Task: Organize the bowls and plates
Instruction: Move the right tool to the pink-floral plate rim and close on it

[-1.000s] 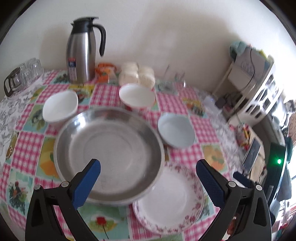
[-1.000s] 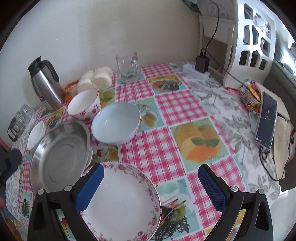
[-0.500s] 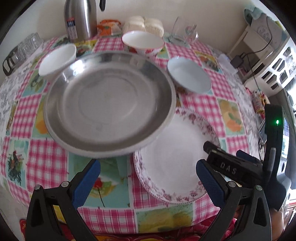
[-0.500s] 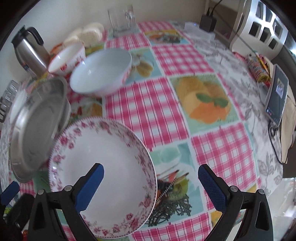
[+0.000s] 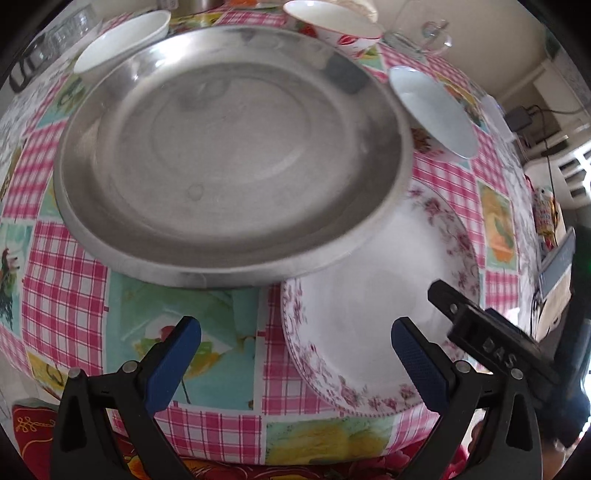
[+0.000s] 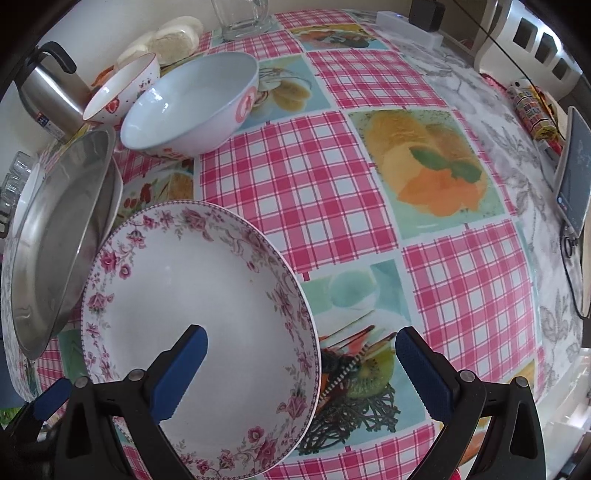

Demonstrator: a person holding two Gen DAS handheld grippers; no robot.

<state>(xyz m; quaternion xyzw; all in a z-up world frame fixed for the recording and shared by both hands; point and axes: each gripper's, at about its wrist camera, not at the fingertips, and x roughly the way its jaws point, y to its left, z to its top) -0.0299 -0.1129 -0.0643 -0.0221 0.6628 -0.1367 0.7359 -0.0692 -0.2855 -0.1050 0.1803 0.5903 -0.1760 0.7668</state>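
Note:
A large steel plate (image 5: 229,147) sits on the checked tablecloth, its near rim overlapping a white plate with a pink flower rim (image 5: 373,299). My left gripper (image 5: 295,354) is open and empty, low over the table's near edge, between both plates. My right gripper (image 6: 301,365) is open, its left finger over the flowered plate (image 6: 195,306), touching nothing. The steel plate (image 6: 55,240) lies to its left. A white bowl (image 6: 192,103) with pink marks and a smaller red-patterned bowl (image 6: 122,86) stand behind. Another small white bowl (image 5: 122,40) is at the far left.
A steel thermos (image 6: 48,88), a glass mug (image 6: 243,14) and buns (image 6: 173,40) stand at the back. A phone (image 6: 572,173) lies at the table's right edge. A white shelf unit (image 6: 535,44) stands beyond. The right gripper's body (image 5: 491,343) shows beside the flowered plate.
Both grippers have dropped lower and closer to the near plates. The dishes have not moved. Both stay open.

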